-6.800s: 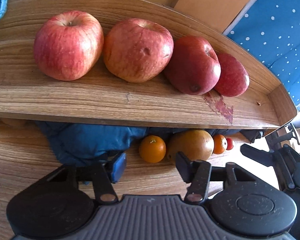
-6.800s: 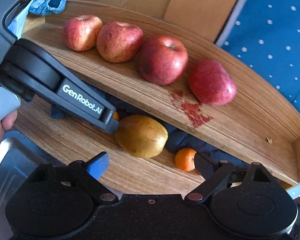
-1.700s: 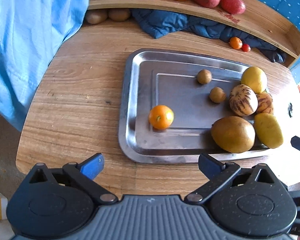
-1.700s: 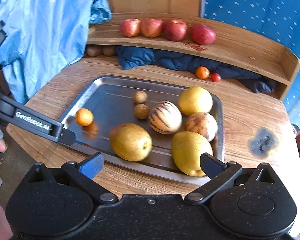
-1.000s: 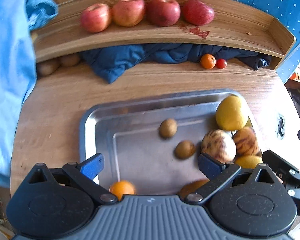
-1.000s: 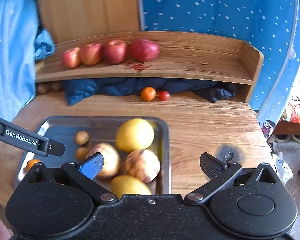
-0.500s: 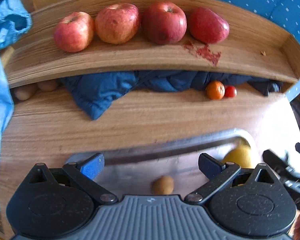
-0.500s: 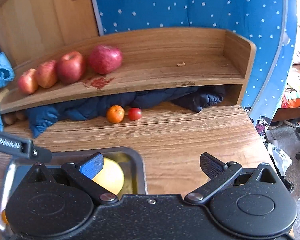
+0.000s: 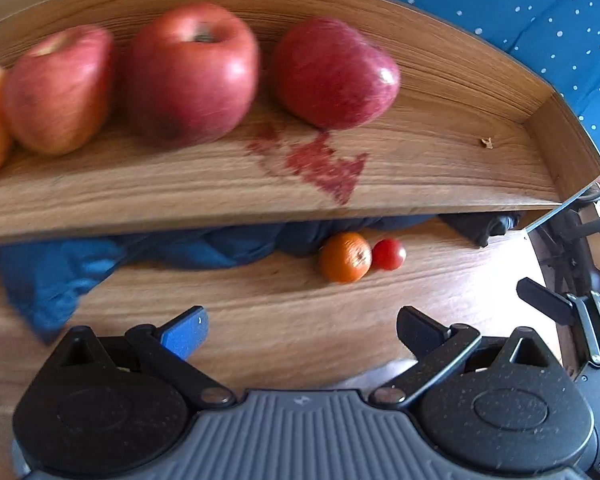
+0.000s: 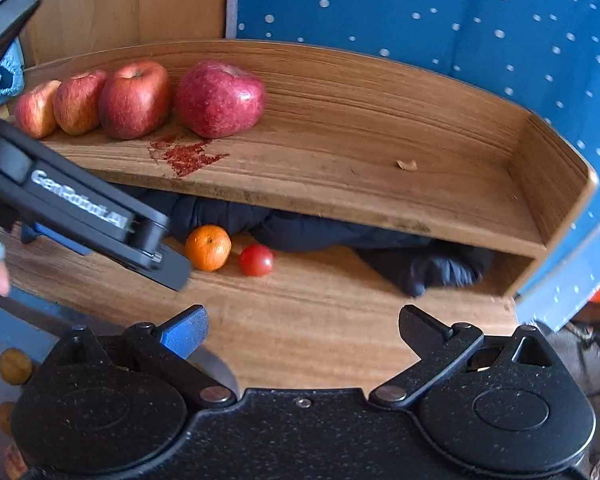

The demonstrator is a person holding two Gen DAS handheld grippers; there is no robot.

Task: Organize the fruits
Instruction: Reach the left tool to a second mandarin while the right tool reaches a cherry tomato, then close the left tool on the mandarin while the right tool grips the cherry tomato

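Both our grippers, left gripper (image 9: 300, 320) and right gripper (image 10: 302, 322), gape wide, empty. Mandarin (image 9: 345, 257) touches cherry tomato (image 9: 389, 254) on tabletop (image 9: 300, 308) beneath shelf (image 9: 420, 168). Mandarin probably light, soft-skinned: pinch gently across its middle.

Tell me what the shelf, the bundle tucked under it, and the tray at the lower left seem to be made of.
Shelf: wood or wood-look laminate, going by the brown grain lines; matte, with a red stain.
Bundle: dark blue fabric, likely a padded garment, judging by its soft puffy folds.
Tray: probably metal, since the visible rim looks grey and shiny; only a sliver shows.
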